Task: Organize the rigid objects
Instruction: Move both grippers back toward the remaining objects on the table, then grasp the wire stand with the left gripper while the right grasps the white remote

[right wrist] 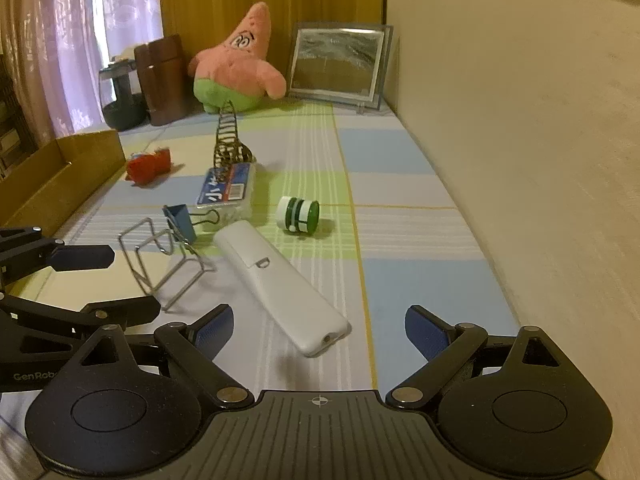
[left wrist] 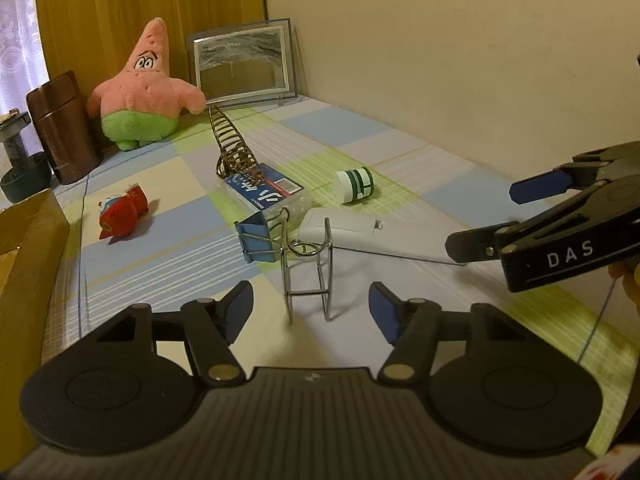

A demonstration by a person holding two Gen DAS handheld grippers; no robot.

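Your left tool (left wrist: 311, 308) stands open just short of the wire holder (left wrist: 308, 268), with nothing between its pads; your right tool (right wrist: 319, 330) stands wide open with the near end of the white remote (right wrist: 280, 284) lying between its fingers, untouched. The remote lies flat on the checked tabletop (right wrist: 400, 240), its long axis running from that near end away towards the blue binder clip (right wrist: 180, 222). The holder stands upright beside the clip. The green-and-white jar (right wrist: 298, 214) lies on its side, well apart from the cardboard box (right wrist: 72, 172) at the left edge. What the box holds is hidden.
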